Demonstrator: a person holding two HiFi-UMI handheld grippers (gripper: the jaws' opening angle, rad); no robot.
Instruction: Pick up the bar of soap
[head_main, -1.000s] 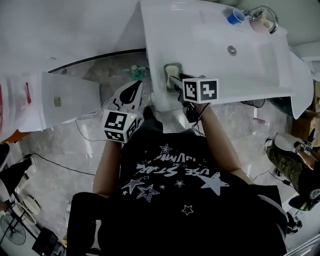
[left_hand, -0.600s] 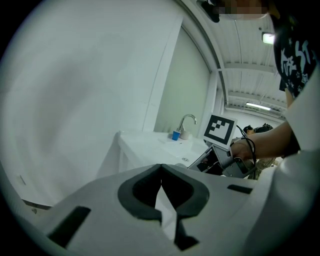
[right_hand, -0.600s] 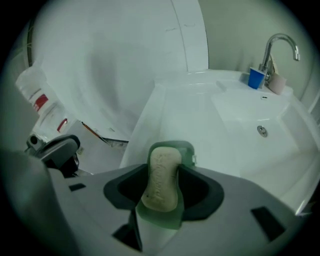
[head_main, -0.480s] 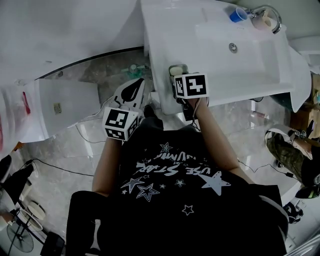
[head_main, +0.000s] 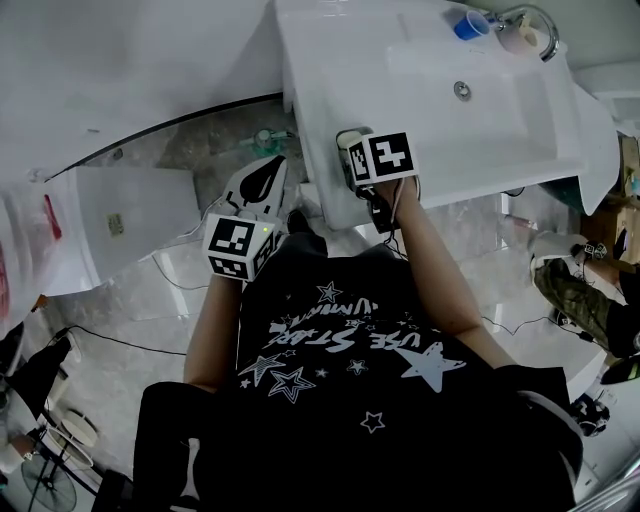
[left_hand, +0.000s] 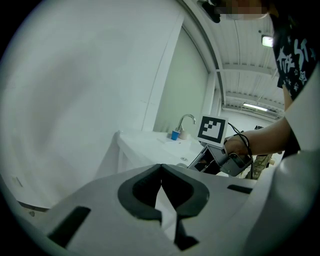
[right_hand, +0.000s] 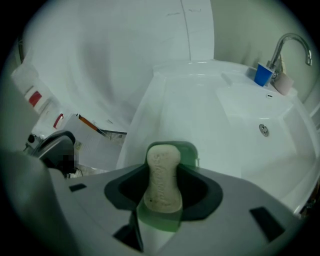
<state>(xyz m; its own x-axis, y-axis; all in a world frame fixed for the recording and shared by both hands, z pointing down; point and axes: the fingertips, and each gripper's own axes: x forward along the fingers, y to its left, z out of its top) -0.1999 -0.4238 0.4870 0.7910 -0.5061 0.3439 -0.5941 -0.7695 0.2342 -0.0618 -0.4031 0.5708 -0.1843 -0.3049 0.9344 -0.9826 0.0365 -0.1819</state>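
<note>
A pale bar of soap (right_hand: 162, 180) stands on edge over a green soap dish (right_hand: 189, 148) on the white sink top's near left corner. My right gripper (right_hand: 162, 176) points steeply down, its dark pads against both sides of the bar; its jaws have just been closing with the soap between them. In the head view the right gripper (head_main: 352, 150) hangs over the soap dish (head_main: 346, 136), its marker cube covering most of the dish. My left gripper (head_main: 262, 182) hovers left of the sink, off the counter. The left gripper (left_hand: 161, 169) has its tips touching and nothing between them.
The white sink (head_main: 470, 95) has a drain, a chrome faucet (right_hand: 290, 42) and a blue cup (right_hand: 262, 74) at its far corner. A white wall panel stands left of the sink, with a marble floor and cables below. Another person's leg (head_main: 575, 285) is at the right.
My right gripper moved a little toward the counter's corner and tipped down over the soap dish, its cube now covering most of it. The left gripper barely shifted.
</note>
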